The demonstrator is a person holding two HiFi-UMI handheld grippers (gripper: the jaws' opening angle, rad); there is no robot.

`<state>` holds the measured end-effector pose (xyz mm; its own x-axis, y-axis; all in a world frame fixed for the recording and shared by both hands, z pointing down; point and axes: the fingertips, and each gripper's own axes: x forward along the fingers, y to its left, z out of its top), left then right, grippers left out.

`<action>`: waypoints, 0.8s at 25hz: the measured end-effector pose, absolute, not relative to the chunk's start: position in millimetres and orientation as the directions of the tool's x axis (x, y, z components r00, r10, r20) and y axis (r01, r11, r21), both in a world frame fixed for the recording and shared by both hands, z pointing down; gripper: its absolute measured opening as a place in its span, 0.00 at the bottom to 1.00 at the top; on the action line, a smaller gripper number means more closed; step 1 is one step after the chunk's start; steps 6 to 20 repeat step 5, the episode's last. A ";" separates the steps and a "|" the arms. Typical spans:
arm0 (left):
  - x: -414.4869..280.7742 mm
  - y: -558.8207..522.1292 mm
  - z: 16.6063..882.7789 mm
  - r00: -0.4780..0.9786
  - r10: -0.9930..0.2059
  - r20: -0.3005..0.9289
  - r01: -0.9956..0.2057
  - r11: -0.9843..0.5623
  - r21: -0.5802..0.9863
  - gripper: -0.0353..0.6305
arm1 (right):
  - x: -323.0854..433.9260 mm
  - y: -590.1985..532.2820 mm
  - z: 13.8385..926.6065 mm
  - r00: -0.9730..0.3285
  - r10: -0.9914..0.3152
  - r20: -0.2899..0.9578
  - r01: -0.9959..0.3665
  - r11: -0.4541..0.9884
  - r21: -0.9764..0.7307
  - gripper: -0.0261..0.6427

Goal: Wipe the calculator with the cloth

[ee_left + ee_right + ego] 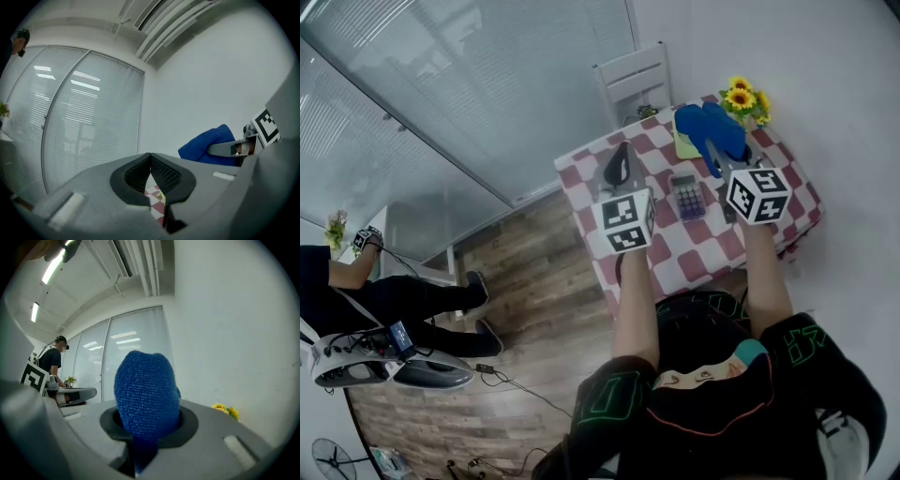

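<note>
The calculator (687, 196) lies flat on the red-and-white checked table (675, 258), between my two grippers. My right gripper (715, 161) is shut on the blue cloth (710, 128), holding it up above the table's far side, beyond the calculator. The cloth (146, 392) bulges out of the jaws in the right gripper view. My left gripper (621, 157) is raised to the left of the calculator. It is shut, its black pads (161, 174) meeting at the tips with nothing between them. From the left gripper view I see the cloth (208, 143) to the right.
Sunflowers (746, 97) stand at the table's far right corner. A yellow-green pad (683, 146) lies under the hanging cloth. A white chair (634, 82) stands behind the table. A person (366, 291) and equipment are at the far left on the wooden floor.
</note>
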<state>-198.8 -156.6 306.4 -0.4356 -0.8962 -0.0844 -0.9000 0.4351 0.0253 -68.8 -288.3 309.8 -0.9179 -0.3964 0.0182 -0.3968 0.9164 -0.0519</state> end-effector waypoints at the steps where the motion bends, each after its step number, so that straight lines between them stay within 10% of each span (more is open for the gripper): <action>1: -199.9 -156.7 307.7 -0.436 -0.896 -0.083 -0.900 0.435 0.026 0.07 | -69.2 -288.4 310.3 -0.917 -0.397 0.018 -0.398 0.916 -0.051 0.18; 20: -202.5 -155.0 310.5 -0.441 -0.895 -0.068 -0.897 0.440 0.038 0.07 | -70.8 -287.8 314.2 -0.917 -0.399 0.021 -0.400 0.915 -0.048 0.18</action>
